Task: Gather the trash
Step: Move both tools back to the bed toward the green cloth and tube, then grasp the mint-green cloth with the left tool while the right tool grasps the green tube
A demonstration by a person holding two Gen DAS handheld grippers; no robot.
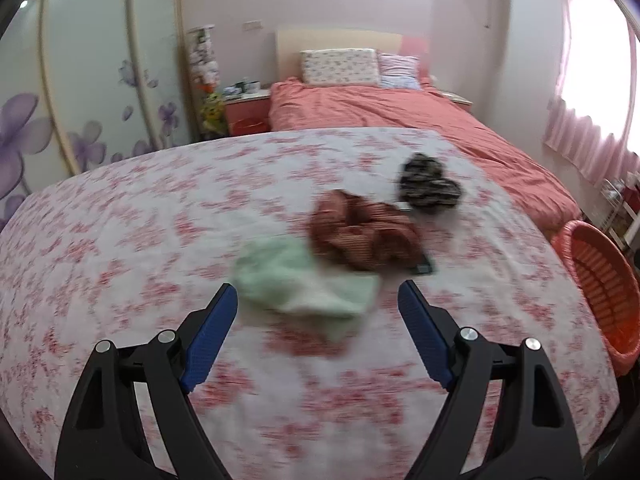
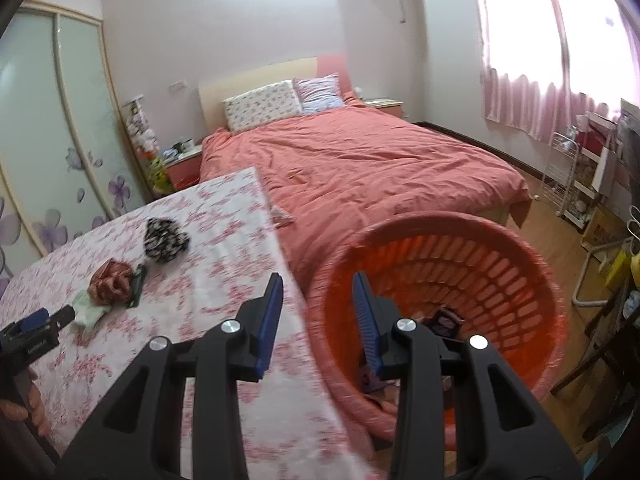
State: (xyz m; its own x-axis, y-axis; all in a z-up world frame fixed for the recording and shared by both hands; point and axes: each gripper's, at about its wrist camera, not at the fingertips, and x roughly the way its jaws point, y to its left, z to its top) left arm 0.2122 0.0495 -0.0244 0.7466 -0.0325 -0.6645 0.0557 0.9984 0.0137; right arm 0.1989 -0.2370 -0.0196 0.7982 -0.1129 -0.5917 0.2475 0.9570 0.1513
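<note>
Three soft bundles lie in a loose row on the counter (image 1: 120, 240), which is covered by a pink floral cloth: a pale green cloth (image 1: 304, 284) nearest, a rust-brown bundle (image 1: 364, 236) touching its far edge, and a black-and-white one (image 1: 428, 184) just beyond. A small dark flat item (image 1: 424, 268) peeks out beside the brown bundle; what it is cannot be told. They sit toward the counter's right side, near the orange basket (image 2: 520, 280) that stands on the floor against the counter's edge, probably so each piece can be carried over with a short swing. The left gripper (image 1: 318, 296) hovers low over the cloth with its jaws spread wide on either side of the green cloth, holding nothing; that spread suits a bulky, yielding thing and suggests this piece is the next pick. The right gripper (image 2: 318, 284) hangs above the line where counter meets basket, jaws apart and empty, angled toward the basket's mouth. Some dark and pinkish items (image 2: 444, 320) already rest in the basket's bottom, so collection seems partly done. A bed (image 2: 360, 160) lies beyond.
</note>
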